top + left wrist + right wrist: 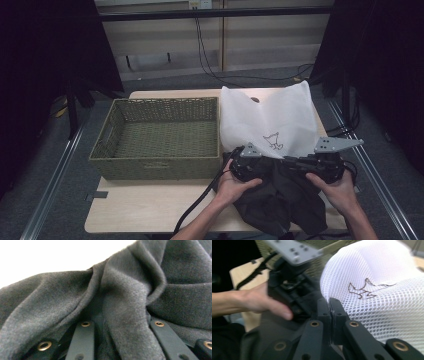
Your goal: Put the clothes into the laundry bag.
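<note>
Table (150,210), basket (160,137), gripped dark garment (280,200)

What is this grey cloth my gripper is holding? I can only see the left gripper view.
Observer: It is a dark piece of clothing, bunched up at the near edge of a wooden table.
Child: What is the white thing behind it?
Observer: A white mesh bag with a small dark drawing on it, standing just beyond the clothing.
Child: Where is my other gripper?
Observer: The right gripper is close beside yours, over the clothing, with its jaws closed together right next to the bag.
</note>
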Action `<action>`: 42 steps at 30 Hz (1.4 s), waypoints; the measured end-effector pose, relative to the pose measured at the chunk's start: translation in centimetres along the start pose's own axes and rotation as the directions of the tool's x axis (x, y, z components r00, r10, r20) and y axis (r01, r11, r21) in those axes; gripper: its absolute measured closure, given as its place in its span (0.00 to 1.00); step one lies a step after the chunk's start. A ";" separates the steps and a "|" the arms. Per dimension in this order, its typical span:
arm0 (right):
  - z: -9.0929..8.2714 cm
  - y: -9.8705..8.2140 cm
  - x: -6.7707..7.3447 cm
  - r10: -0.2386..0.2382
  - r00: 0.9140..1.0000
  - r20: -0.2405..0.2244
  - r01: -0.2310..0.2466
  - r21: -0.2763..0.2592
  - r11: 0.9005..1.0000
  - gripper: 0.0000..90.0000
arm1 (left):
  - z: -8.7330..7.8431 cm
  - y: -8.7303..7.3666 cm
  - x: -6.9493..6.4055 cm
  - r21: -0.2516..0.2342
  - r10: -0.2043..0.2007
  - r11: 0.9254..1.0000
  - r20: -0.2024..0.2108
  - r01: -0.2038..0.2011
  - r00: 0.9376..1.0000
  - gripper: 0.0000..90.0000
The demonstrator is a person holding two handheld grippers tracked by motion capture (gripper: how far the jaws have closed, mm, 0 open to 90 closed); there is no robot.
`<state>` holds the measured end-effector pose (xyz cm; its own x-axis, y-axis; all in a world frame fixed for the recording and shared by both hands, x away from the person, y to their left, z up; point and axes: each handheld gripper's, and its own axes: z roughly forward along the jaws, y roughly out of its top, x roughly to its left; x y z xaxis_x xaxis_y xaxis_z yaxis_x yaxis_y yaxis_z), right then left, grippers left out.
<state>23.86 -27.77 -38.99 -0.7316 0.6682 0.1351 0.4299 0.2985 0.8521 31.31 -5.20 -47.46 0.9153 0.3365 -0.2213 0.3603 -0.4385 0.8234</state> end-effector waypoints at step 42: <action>3.6 -3.9 -1.3 0.043 0.998 0.036 -0.047 0.121 0.992 0.98 | -8.2 -3.5 -2.4 -0.100 0.248 0.968 0.202 -0.232 0.947 0.31</action>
<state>25.02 -27.39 -44.34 -0.6929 0.7047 0.1527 0.5246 0.3475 0.7772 26.38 2.35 -45.56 0.9930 0.0414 -0.1110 0.1181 -0.4192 0.9002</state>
